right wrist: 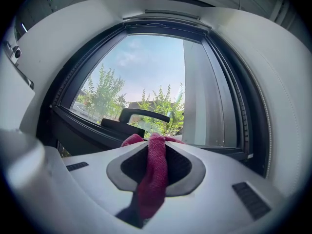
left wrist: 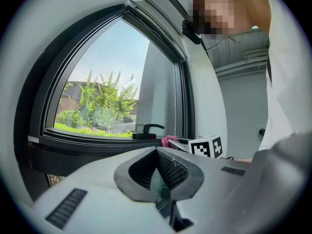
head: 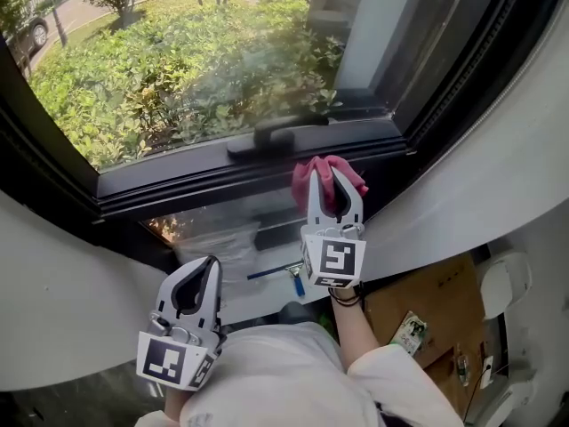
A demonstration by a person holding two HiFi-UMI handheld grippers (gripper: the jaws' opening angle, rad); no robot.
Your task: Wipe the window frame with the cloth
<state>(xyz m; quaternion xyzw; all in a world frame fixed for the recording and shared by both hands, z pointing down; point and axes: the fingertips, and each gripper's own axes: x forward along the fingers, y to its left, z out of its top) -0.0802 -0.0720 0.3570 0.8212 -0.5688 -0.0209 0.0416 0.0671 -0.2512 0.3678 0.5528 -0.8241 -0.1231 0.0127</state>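
Our right gripper [head: 335, 192] pinches the pink cloth [head: 317, 174] at the dark window frame [head: 204, 183], wiping seemingly barely begun, while our left gripper [head: 206, 270] hangs closed, empty.

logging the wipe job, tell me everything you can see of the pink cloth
The pink-red woven cloth is a soft, crumpled rag. The white right tool is shut on it: a fold runs between the jaws and a bunch bulges past the tips. It sits at the bottom rail of the black window frame, just right of the black lever handle; contact with the rail is unclear.
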